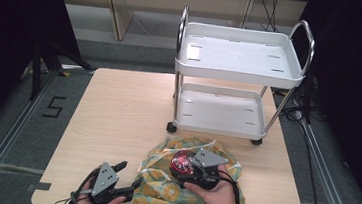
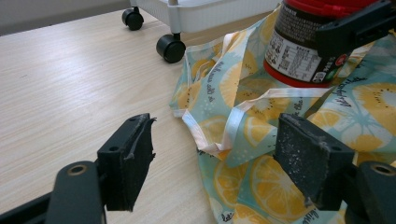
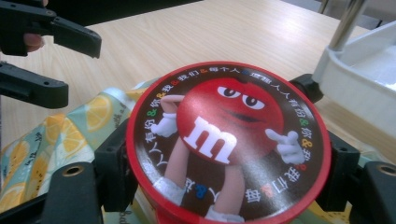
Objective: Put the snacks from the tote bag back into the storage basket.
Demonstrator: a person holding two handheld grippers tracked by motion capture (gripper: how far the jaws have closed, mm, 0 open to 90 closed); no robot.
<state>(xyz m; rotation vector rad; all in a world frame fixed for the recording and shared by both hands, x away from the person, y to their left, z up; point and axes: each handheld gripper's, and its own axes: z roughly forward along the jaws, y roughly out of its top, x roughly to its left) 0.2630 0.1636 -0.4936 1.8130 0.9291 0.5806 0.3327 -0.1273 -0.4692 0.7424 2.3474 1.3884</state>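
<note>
Near edge of the table (image 1: 117, 121): left gripper (image 1: 122, 179) sits low by the near edge, left of centre, jaws spread wide w/ nothing between them. In the left gripper view the gap opens onto bare wood and the left hem of the lemon-print cloth (image 2: 261, 154); the cloth's pale ribbon trim (image 2: 233, 126) lies just ahead of the jaws, not touched.

Right next door, right gripper (image 1: 187, 170) is over the cloth, near edge, a bit right of centre. Jaws clamped on the red-lidded candy jar (image 3: 229, 140) — one pad each side of the lid rim, tight against it, per the right gripper view. Jar stands upright on the cloth; lid face up, red cartoon character on it. Label side shows in the left gripper view, jar base resting on the fabric.

Cloth is bunched, spread from the near edge toward mid-table.

Further back: white two-shelf trolley (image 1: 239, 77) on the far right part of the table, castors just beyond the cloth's far hem, both trays bare.
</note>
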